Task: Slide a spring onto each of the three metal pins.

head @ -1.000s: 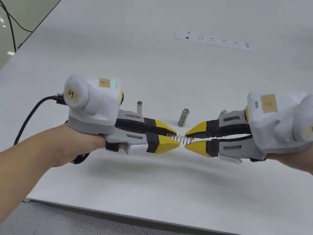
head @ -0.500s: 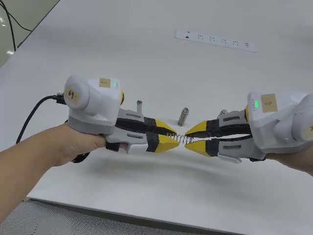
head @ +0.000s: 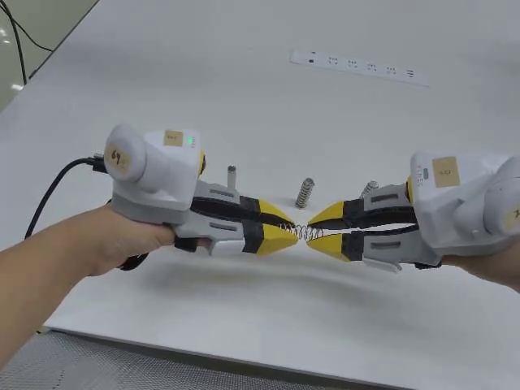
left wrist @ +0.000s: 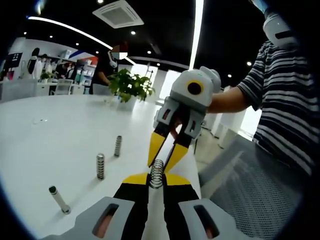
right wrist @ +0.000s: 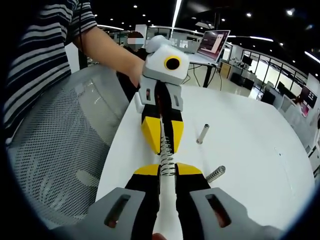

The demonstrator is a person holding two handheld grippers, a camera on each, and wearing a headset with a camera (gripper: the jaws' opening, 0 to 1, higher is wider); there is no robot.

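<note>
Left claw (head: pixel 291 229) clenched on one end of the loose spring (head: pixel 302 232), right claw (head: pixel 315 234) pinching the other, midair above the table (head: pixel 244 81). Left pin (head: pixel 231 175) bare; middle pin (head: pixel 305 193) and right pin (head: pixel 370 188) already sprung. Looks two of three done, last spring yet to seat.

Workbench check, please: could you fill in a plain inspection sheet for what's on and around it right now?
Surface: white table.
Job's things: middle pin and right pin wear springs; left pin is bare; third spring is held above the table.
Clutter: power strip.
Grippers: left gripper and right gripper each pinch one end of the third spring.
Cables: black cable from the left gripper; another cable beyond the table's edge.
Surroundings: mesh chair, potted plant, laptop.
</note>
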